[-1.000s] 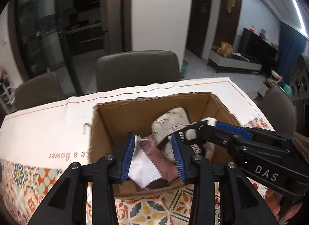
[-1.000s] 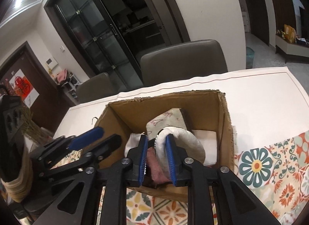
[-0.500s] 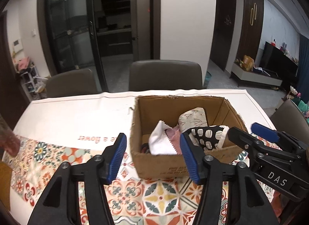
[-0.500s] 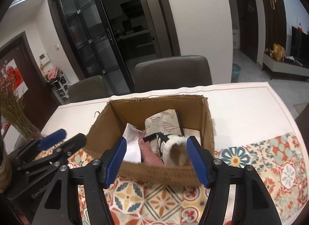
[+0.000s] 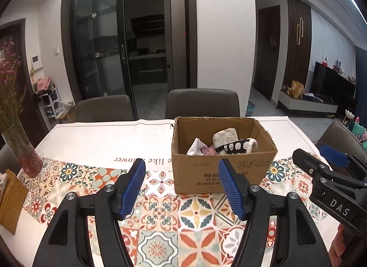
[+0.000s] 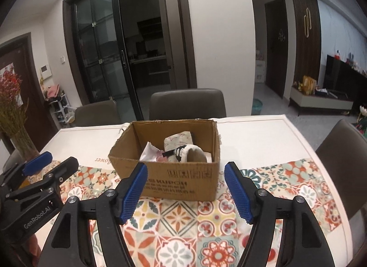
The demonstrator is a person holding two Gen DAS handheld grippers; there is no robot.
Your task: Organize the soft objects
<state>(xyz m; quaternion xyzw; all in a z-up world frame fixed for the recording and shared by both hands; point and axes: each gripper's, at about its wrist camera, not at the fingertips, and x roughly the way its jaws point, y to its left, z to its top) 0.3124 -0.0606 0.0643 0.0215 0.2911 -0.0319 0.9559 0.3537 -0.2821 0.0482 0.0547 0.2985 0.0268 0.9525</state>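
Note:
A cardboard box (image 5: pixel 229 173) stands on the patterned tablecloth; it also shows in the right wrist view (image 6: pixel 183 179). Inside lie a white cloth (image 5: pixel 195 148), a pink cloth (image 5: pixel 207 151), a cream patterned pouch (image 5: pixel 226 137) and a black-and-white sock (image 5: pixel 238 146); the sock shows in the right wrist view (image 6: pixel 188 152). My left gripper (image 5: pixel 182 189) is open and empty, above the table in front of the box. My right gripper (image 6: pixel 187 189) is open and empty, also short of the box.
A glass vase of dried flowers (image 5: pixel 20 150) stands at the table's left. A yellow cloth (image 5: pixel 10 200) lies at the left edge. Grey chairs (image 5: pixel 203 104) line the far side, and another chair (image 6: pixel 344 152) stands at the right.
Both grippers have let go of their soft items in the box, opened wide and pulled back and up, away from the box. The sock now lies in the box.

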